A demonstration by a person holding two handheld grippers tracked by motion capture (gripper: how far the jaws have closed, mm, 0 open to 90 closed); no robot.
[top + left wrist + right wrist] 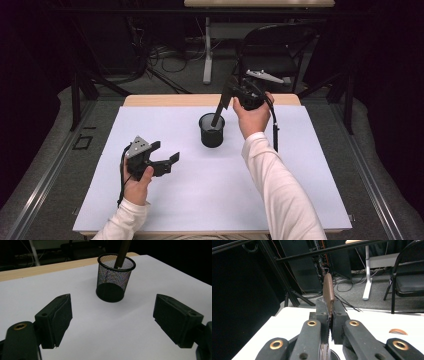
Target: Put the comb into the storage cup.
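The right gripper [231, 95] is up above the round black wire-mesh cup [212, 131]; its jaws are pinched tight on a long brown stick with a flat rounded handle [328, 291]; the stick leans down and its low end is inside the cup. In the left gripper view the stick pokes into the top of the cup near the far rim. The cup stands upright on the big white sheet [210, 185] that covers the wooden table [165, 100] — about in the middle, a bit toward the far side. The left gripper [162, 155] is low over the sheet, near the person's side; its jaws are wide apart and hold nothing — they point at the cup, well apart from it.
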